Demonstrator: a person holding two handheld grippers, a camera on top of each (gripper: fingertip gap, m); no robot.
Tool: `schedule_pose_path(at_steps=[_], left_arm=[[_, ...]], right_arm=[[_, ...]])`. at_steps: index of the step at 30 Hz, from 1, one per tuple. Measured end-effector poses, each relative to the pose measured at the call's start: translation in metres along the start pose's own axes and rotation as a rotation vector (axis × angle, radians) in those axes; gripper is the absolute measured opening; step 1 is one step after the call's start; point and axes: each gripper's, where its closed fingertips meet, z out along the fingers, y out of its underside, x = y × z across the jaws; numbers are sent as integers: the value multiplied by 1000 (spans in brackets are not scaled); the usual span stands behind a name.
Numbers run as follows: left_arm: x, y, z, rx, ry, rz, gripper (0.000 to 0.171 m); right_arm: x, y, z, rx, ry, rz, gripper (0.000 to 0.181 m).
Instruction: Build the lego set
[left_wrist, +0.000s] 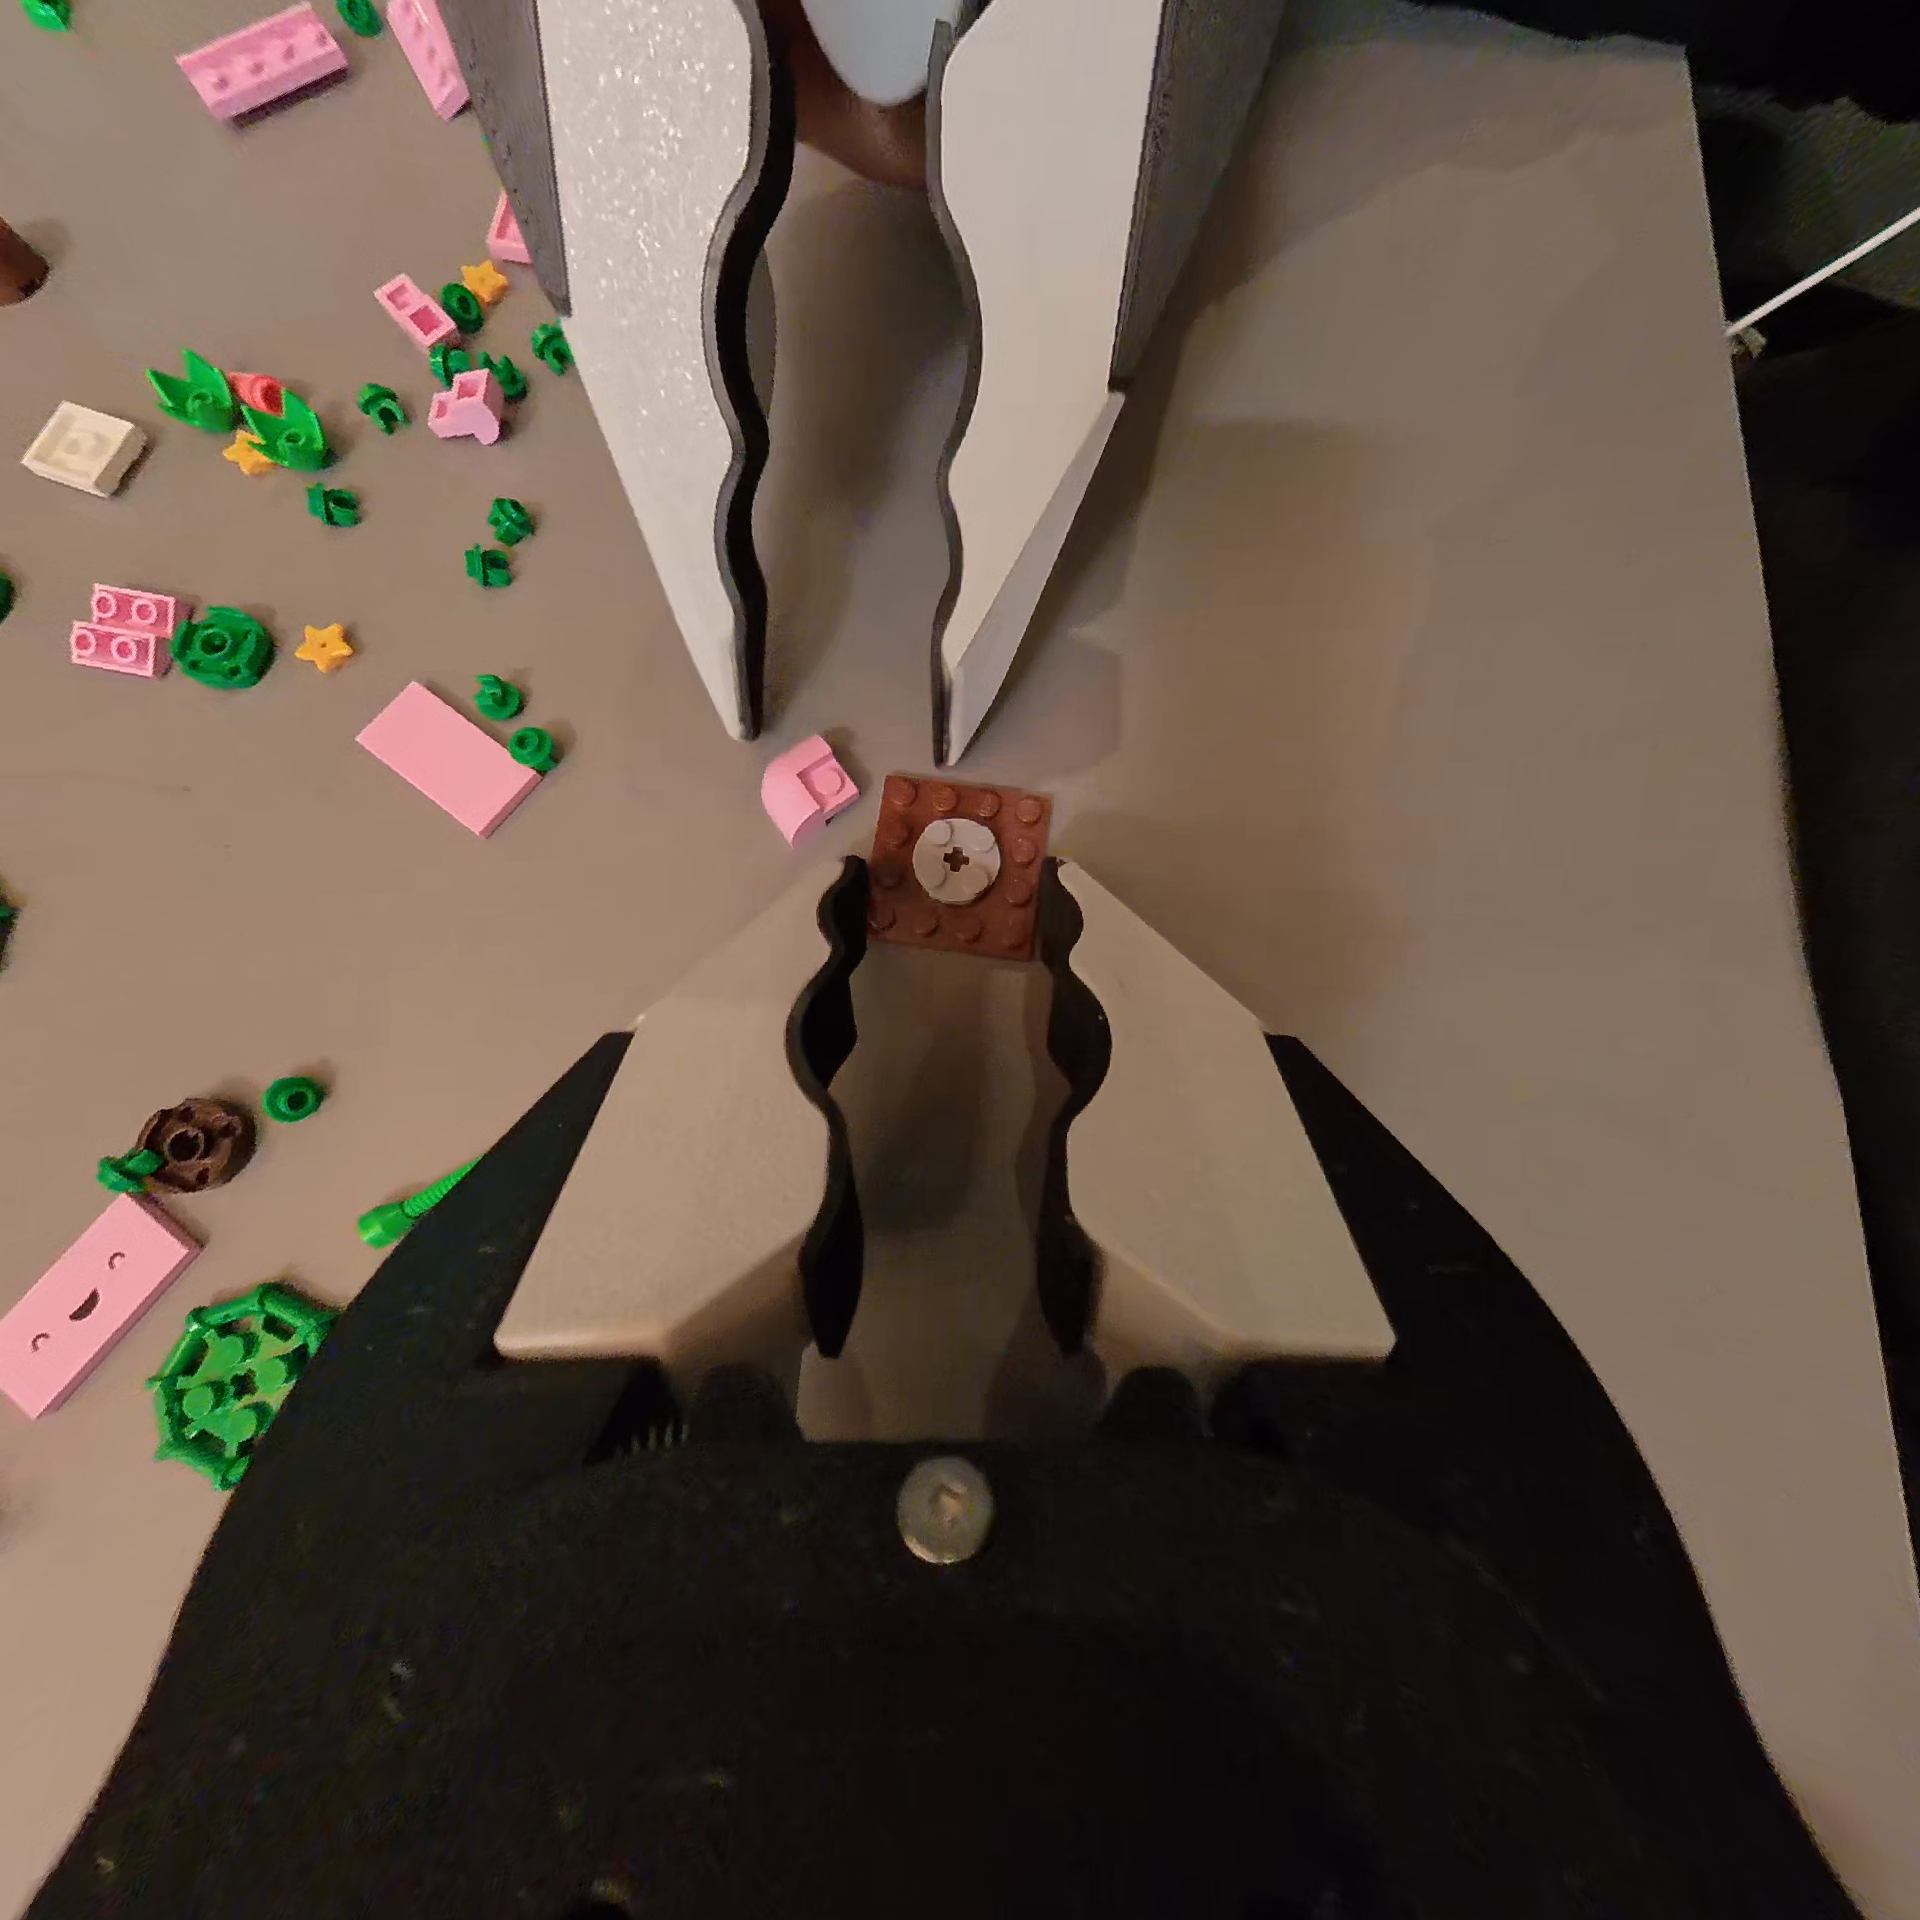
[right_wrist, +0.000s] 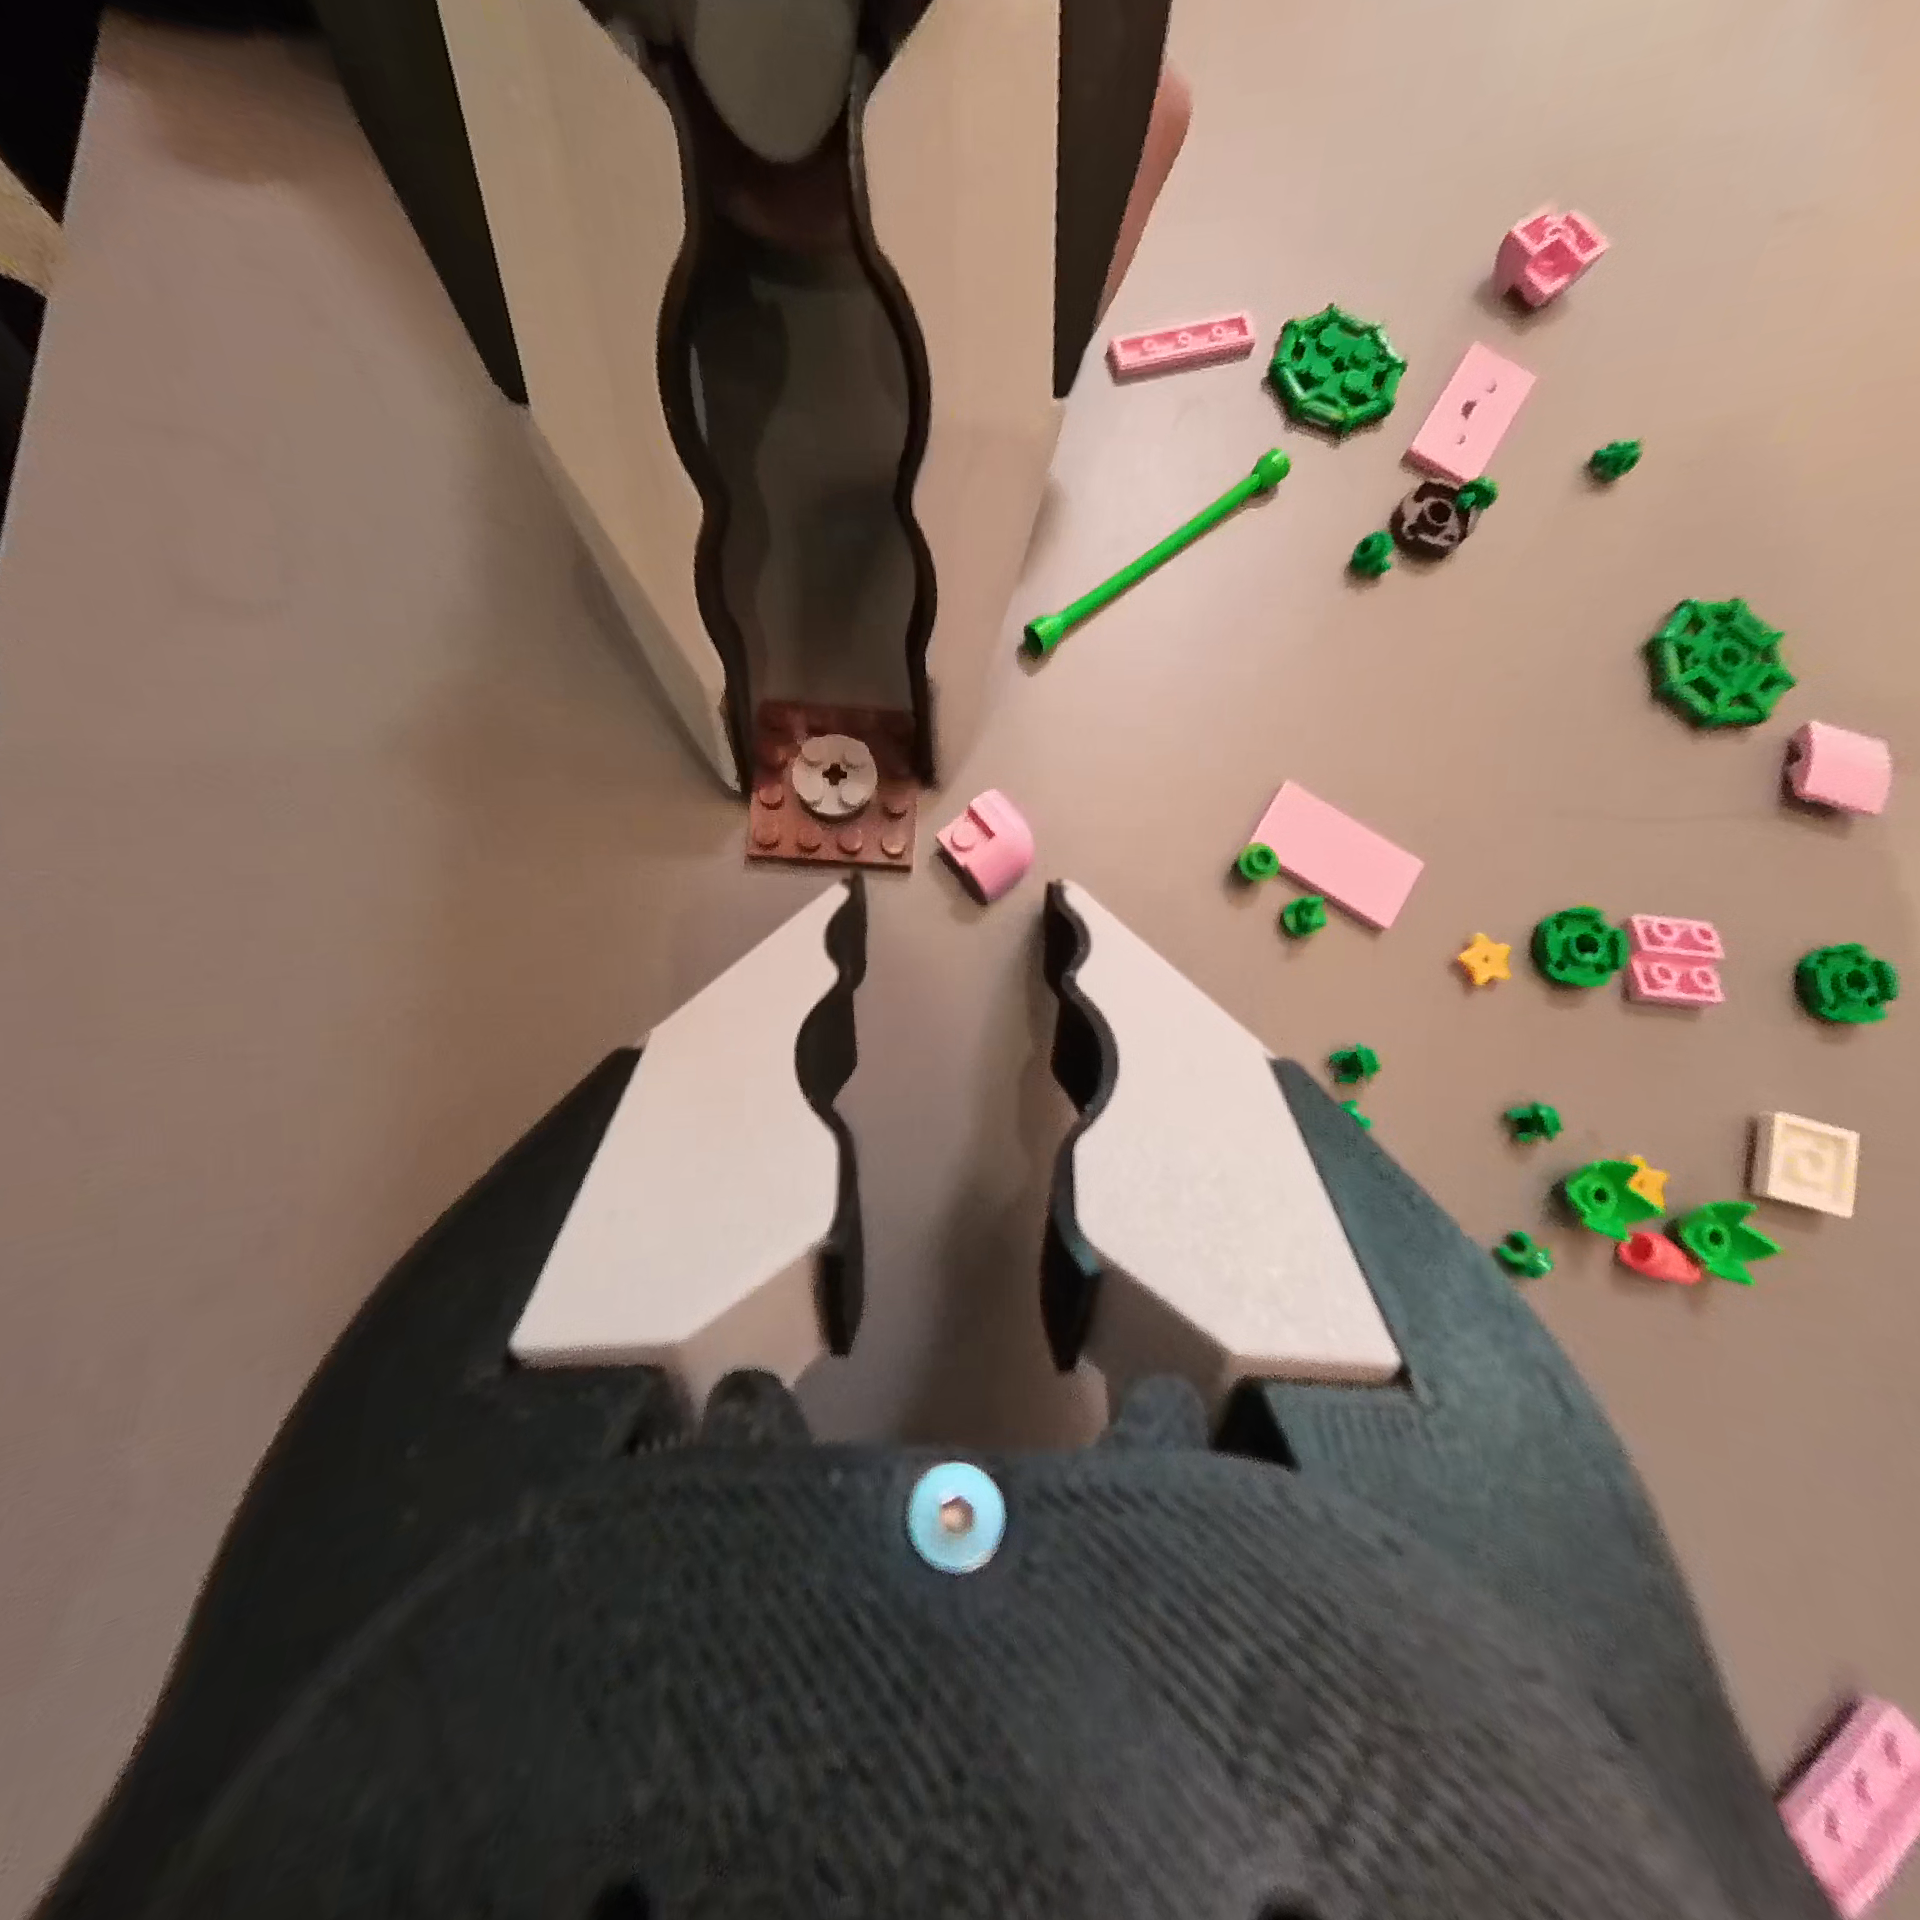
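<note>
Left gripper (left_wrist: 954, 878) pinches the brown plate (left_wrist: 961, 868) flat on the table (left_wrist: 1403, 935); right gripper (right_wrist: 951, 899) hangs spread, pink brick (right_wrist: 987, 842) just beyond.

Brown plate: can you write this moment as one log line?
left hand-held gripper: shut on brown plate | grey round piece: on plate | right hand-held gripper: open, empty | pink curved brick: beside plate

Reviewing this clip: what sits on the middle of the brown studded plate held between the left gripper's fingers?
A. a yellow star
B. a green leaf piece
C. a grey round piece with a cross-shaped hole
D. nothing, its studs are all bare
C. Both wrist views show a grey round piece with a cross-shaped hole on the centre of the brown plate, which the left gripper clamps at its two sides.
</note>
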Motion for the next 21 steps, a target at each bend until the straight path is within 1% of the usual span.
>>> schedule_pose_path(at_steps=[2, 4, 6, 7, 9, 11, 14, 15, 17, 20, 21], left_arm=[[0, 0, 0, 0, 0, 0, 31], [0, 0, 0, 0, 0, 1, 31], [0, 0, 0, 0, -1, 2, 31], [0, 0, 0, 0, -1, 3, 31], [0, 0, 0, -1, -3, 6, 32], [0, 1, -1, -1, -5, 7, 32], [-3, 3, -3, -1, -10, 0, 31], [-5, 4, -4, -1, -12, -4, 31], [-7, 5, -5, 0, -17, -15, 31], [-9, 5, -6, 1, -16, -22, 31], [-9, 5, -6, 1, -18, -20, 31]], right_arm=[[-5, 2, -3, -2, -38, 6, 31], [-11, 7, -6, -24, -84, 13, 24], [-13, 9, -8, -35, -98, 7, 23], [-11, 9, -9, -32, -82, 0, 23], [-3, 0, -9, 20, -35, -4, 32], [-4, -9, -5, 72, -36, -8, 46], [-13, -8, 6, 51, -73, -20, 62], [-15, -7, 8, 43, -80, -24, 64], [-18, -6, 7, 36, -90, -30, 62], [-18, -1, 1, 5, -95, -29, 45], [-17, 1, 0, 0, -95, -25, 43]])
